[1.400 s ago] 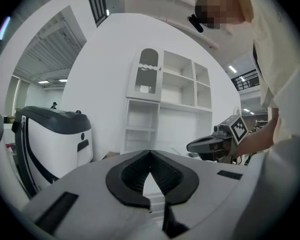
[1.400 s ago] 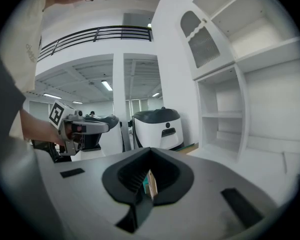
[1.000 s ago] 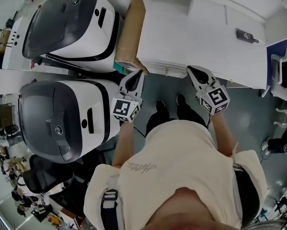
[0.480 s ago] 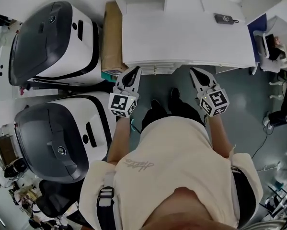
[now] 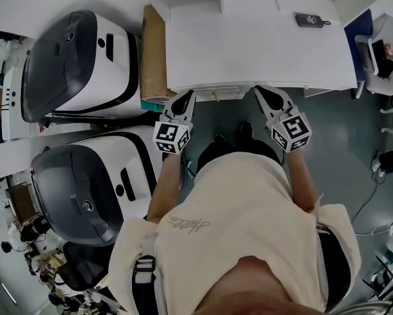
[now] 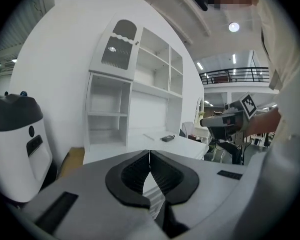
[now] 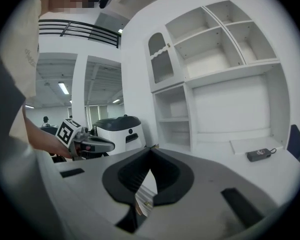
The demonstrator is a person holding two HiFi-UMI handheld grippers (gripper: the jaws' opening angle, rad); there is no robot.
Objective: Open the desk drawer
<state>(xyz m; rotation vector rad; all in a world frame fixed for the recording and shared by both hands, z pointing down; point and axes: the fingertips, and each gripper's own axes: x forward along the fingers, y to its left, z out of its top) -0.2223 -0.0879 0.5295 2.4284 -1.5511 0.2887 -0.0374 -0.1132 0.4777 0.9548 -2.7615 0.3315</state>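
Observation:
The white desk fills the top of the head view; its drawer fronts show as stacked strips along the near edge. My left gripper is shut and empty, with its tip just short of that edge at the desk's left part. My right gripper is also shut and empty, level with it and further right along the same edge. In the left gripper view the shut left gripper points at the desk, with ribbed drawer fronts below its tips. The right gripper shows the same drawer strips.
Two large white-and-black machines stand left of the desk, with a cardboard box between them and it. A small black device lies on the desk near its white shelf unit. A blue chair stands at the right.
Both grippers have moved forward and now sit closer to the desk's near edge, the left one lower than before. Both stayed shut.

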